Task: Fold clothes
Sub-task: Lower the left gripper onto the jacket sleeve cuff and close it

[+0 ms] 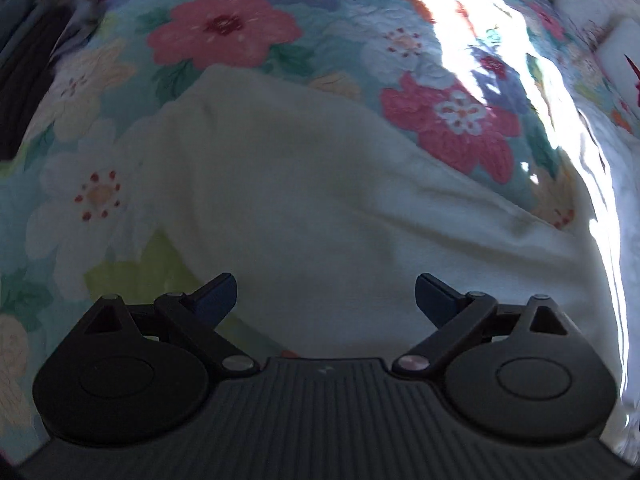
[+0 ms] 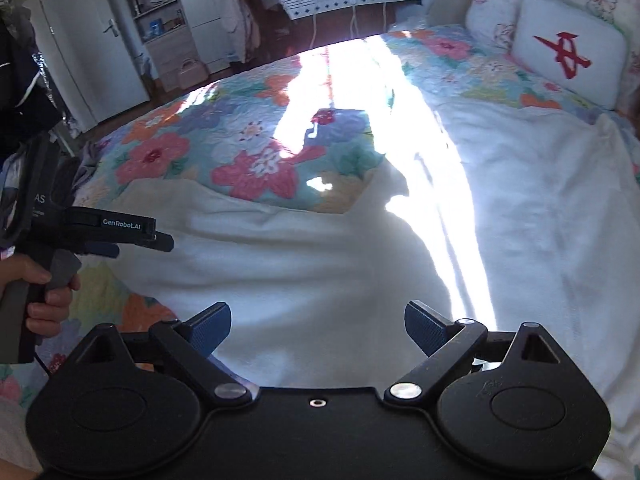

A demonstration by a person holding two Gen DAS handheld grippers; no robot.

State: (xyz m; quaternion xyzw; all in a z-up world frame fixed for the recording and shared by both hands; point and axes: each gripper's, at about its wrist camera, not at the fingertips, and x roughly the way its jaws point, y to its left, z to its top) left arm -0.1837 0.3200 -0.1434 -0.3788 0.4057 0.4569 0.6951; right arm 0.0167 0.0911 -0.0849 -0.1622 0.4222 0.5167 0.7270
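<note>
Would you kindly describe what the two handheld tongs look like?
Both tongs, left and right, have black bodies, round housings, silver pivot screws and blue ribbed pads. Seen from the right camera, the left one carries white "GenRobot.AI" lettering and a grey trigger grip.

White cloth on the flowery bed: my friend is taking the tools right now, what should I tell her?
Left tool: open, empty, low over the white cloth near its left end.
Right tool: open, empty, above the cloth's middle.
The cloth lies spread, a bit wrinkled, across the flowery bedspread, partly in a bright sun stripe.
Done: no fold shows yet.
Left: grip the near edge and make all the folds.
</note>
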